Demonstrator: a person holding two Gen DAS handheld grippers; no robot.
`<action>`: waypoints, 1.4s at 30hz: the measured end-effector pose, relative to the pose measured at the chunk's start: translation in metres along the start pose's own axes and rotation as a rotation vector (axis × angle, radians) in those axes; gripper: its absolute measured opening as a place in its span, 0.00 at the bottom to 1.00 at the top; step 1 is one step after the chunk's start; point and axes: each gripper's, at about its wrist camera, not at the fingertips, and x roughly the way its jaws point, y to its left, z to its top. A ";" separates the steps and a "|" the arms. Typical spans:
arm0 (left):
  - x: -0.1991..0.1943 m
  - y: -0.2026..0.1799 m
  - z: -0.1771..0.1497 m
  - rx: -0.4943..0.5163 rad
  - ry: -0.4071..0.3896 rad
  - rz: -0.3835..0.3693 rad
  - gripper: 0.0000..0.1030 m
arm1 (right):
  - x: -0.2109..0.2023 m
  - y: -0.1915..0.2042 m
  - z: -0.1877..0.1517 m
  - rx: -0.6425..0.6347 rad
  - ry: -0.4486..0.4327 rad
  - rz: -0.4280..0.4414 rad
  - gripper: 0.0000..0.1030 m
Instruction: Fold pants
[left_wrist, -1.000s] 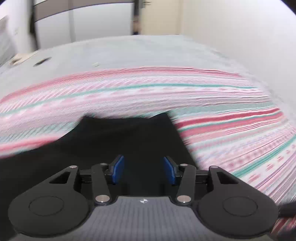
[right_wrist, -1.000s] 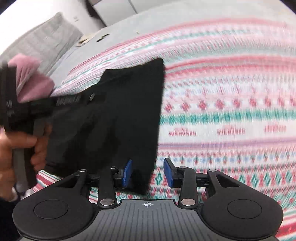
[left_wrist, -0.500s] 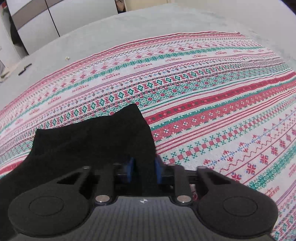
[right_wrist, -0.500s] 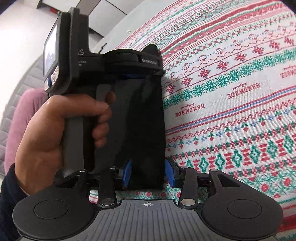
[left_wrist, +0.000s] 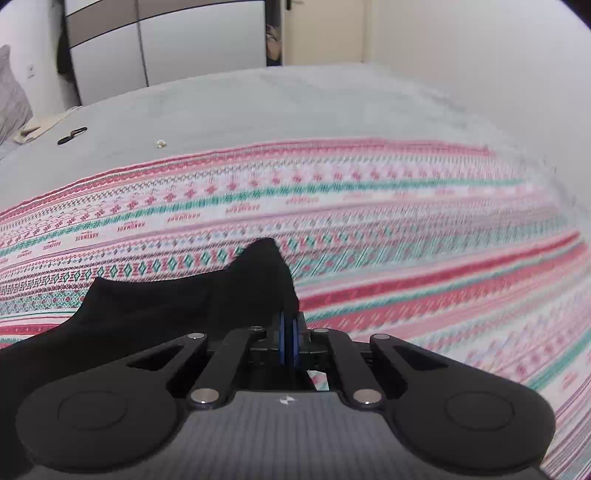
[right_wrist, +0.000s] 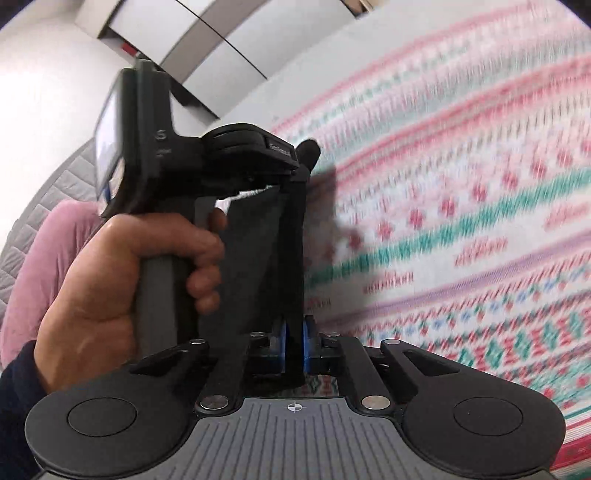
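The black pants (left_wrist: 166, 306) lie on a red, green and white patterned cloth (left_wrist: 369, 206) spread over a bed. My left gripper (left_wrist: 289, 341) is shut on the pants' right edge, and a corner of the fabric sticks up past its blue pads. In the right wrist view my right gripper (right_wrist: 293, 345) is shut on another edge of the black pants (right_wrist: 258, 258), which stretch taut up to the left gripper's body (right_wrist: 229, 155), held by a hand (right_wrist: 122, 280).
Grey bed sheet (left_wrist: 258, 107) lies beyond the cloth, with a small black object (left_wrist: 72, 136) and a tiny pale item (left_wrist: 160, 143) on it. A white wall (left_wrist: 498, 74) stands close on the right. A pink pillow (right_wrist: 55, 251) lies at the left.
Both grippers have closed on the pants' edge. The fabric has lifted off the cloth between them, and both views have swung.
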 end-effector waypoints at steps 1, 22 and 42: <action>-0.003 -0.007 0.004 -0.001 -0.011 0.002 0.22 | 0.001 0.004 0.004 -0.011 -0.009 -0.014 0.07; 0.040 -0.160 0.001 -0.047 0.069 -0.172 0.24 | -0.091 -0.111 0.027 0.107 -0.021 -0.309 0.10; -0.030 0.000 -0.076 -0.146 0.039 -0.088 0.71 | -0.096 -0.085 0.025 -0.114 -0.095 -0.495 0.22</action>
